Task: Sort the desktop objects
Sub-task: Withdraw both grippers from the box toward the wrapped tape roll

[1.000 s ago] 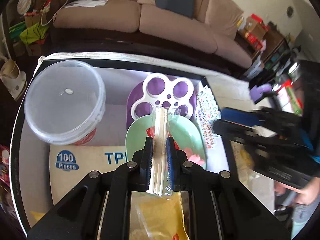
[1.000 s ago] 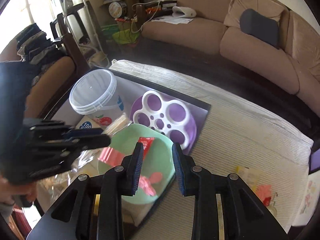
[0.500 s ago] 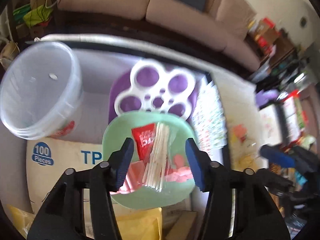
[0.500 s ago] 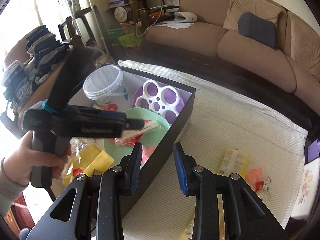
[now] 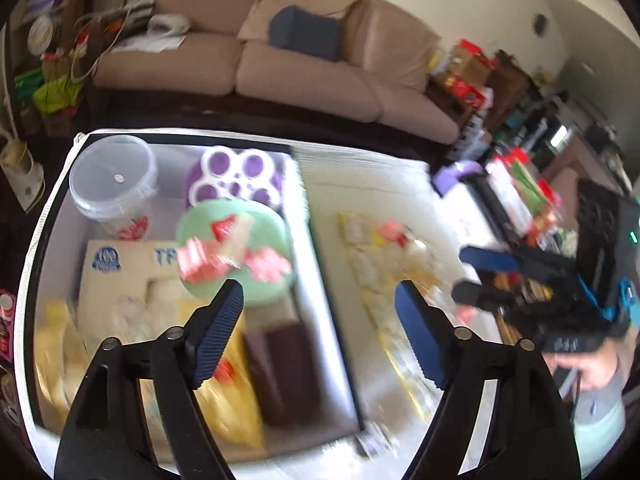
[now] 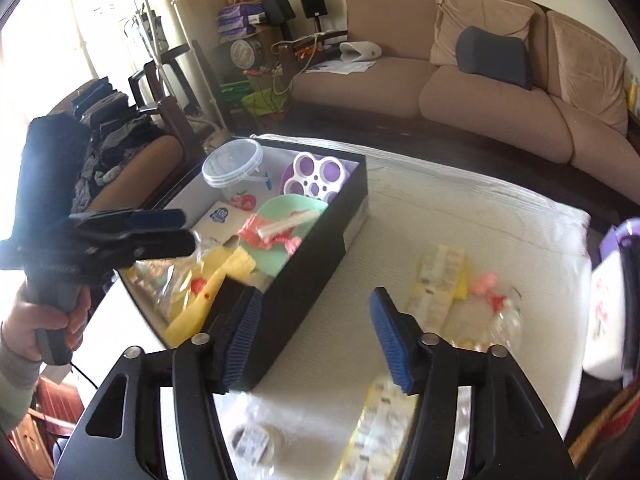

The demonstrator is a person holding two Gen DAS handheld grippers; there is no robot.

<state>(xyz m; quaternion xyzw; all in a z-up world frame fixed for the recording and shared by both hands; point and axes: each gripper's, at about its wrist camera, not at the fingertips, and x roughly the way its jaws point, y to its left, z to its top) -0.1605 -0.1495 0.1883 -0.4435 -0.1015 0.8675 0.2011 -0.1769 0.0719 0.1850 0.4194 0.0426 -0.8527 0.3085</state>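
Observation:
A black storage box [image 6: 352,216] stands on the white mat; it also shows in the left wrist view [image 5: 324,280]. Inside it a green plate [image 5: 240,232] carries a clear pack of sticks [image 6: 290,220] and red and pink packets. My left gripper [image 5: 320,320] is open and empty, raised above the box's right wall. My right gripper [image 6: 316,336] is open and empty above the mat, right of the box. Yellow strip packets [image 6: 438,276] and pink wrappers [image 6: 486,282] lie loose on the mat.
The box also holds a clear lidded tub [image 5: 112,176], a purple and white paw-shaped tray [image 5: 240,180], a cardboard "100 Pieces" pack [image 5: 120,260], yellow bags [image 6: 208,292] and a brown block [image 5: 284,368]. A sofa [image 6: 460,76] stands behind. A white and purple object [image 6: 612,288] sits at the mat's right edge.
My left gripper opened and let go of the stick pack onto the green plate, then pulled up and back to the right. My right gripper drew back from the box and opened wider.

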